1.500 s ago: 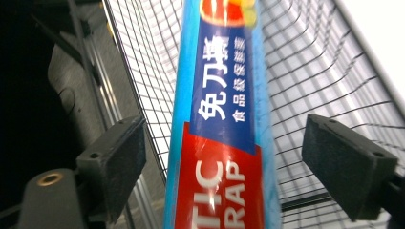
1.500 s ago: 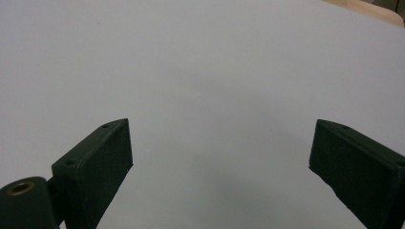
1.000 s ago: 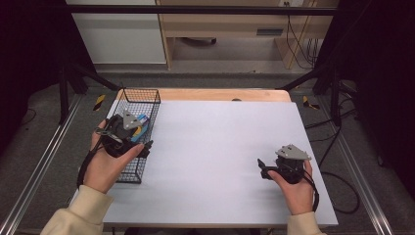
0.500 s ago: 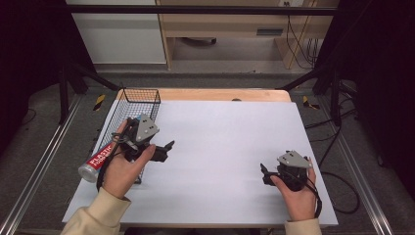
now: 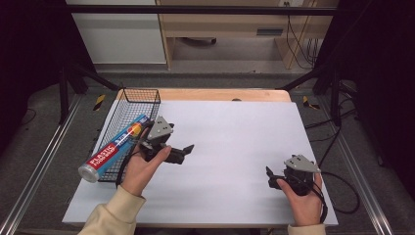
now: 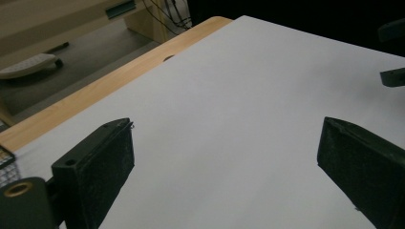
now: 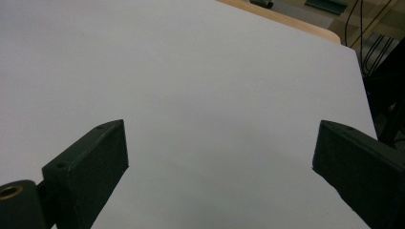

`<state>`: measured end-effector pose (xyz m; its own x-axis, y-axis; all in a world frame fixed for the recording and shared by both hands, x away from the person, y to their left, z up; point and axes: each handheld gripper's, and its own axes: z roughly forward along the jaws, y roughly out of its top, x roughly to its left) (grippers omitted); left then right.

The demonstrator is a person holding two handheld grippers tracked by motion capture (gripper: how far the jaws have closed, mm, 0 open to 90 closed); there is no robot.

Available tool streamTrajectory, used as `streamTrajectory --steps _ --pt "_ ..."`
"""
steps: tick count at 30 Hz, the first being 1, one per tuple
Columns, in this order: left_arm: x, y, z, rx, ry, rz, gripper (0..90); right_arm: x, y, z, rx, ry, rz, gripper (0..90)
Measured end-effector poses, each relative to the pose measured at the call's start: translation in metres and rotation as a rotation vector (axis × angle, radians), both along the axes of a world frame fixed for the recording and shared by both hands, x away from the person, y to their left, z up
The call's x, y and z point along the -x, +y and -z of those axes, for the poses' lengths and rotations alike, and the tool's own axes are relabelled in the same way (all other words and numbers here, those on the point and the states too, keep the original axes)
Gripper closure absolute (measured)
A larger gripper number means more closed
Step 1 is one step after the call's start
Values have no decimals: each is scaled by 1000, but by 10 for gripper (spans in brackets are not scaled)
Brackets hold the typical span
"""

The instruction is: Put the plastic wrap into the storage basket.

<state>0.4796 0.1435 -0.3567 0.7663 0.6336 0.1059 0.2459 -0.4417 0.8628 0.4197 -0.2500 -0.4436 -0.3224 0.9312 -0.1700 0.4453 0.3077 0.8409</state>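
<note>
A tube (image 5: 115, 146) with a red, white and blue label reading "PLASTIC" lies slantwise in the black wire basket (image 5: 139, 91) at the table's left side. Its capped end sticks out over the basket's near left rim. Just right of the basket, my left gripper (image 5: 183, 152) hovers over the white table, open and empty, jaws pointing right. In the left gripper view, the left gripper (image 6: 224, 143) has its jaws wide apart over bare tabletop. My right gripper (image 5: 269, 178) rests near the front right, open, jaws pointing left. In its own view, the right gripper (image 7: 219, 143) holds nothing.
The white table (image 5: 235, 127) has a wooden strip (image 5: 220, 94) along its far edge. Metal frame rails run along both sides. A cable trails off the right edge near the right hand.
The left gripper came up out of the basket and moved right over the table. The tube now lies slanted across the basket, sticking over its near rim. The right gripper barely moved.
</note>
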Motion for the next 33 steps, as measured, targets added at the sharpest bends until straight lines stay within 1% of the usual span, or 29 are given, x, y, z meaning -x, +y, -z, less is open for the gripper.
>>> streamTrajectory --steps 1,2,4,5,7,8,9,11,13,14,17,19,20,24,27,31,33 --pt "0 -3 3 -1 -3 11 53 0 0 0 2 -1 0 52" --pt "1 -7 7 0 -2 33 53 0 0 0 1 -1 0 53" --pt "1 -12 12 2 2 55 53 0 0 0 8 -6 1 53" --pt "1 -15 15 6 4 72 53 0 0 0 10 -3 1 53" --pt "2 -20 20 -1 9 106 53 0 -2 1 13 3 4 53" --pt "3 -23 23 5 13 127 53 0 -2 1 13 3 5 53" --pt "4 -24 26 -1 16 145 52 0 -2 1 10 4 5 53" --pt "5 -28 32 -23 18 166 51 0 -2 1 5 5 7 53" --pt "7 -30 39 -31 26 182 50 1 -1 0 5 1 6 53" --pt "7 -31 42 -38 28 181 50 1 -1 0 5 1 5 53" --pt "7 -32 54 -34 41 180 50 2 -1 0 6 0 2 53" --pt "8 -33 62 -44 52 184 51 3 -2 0 3 1 6 53" --pt "8 -33 65 -39 57 180 50 4 -3 0 0 2 8 52" --pt "8 -30 77 -49 60 182 50 6 -7 1 -16 7 21 51" --pt "9 -25 85 -43 68 179 49 6 -9 3 -36 18 23 52" --pt "12 -15 95 -40 82 163 49 5 -11 5 -54 38 29 51" --pt "13 -9 100 -45 85 156 50 5 -12 7 -55 50 29 49"
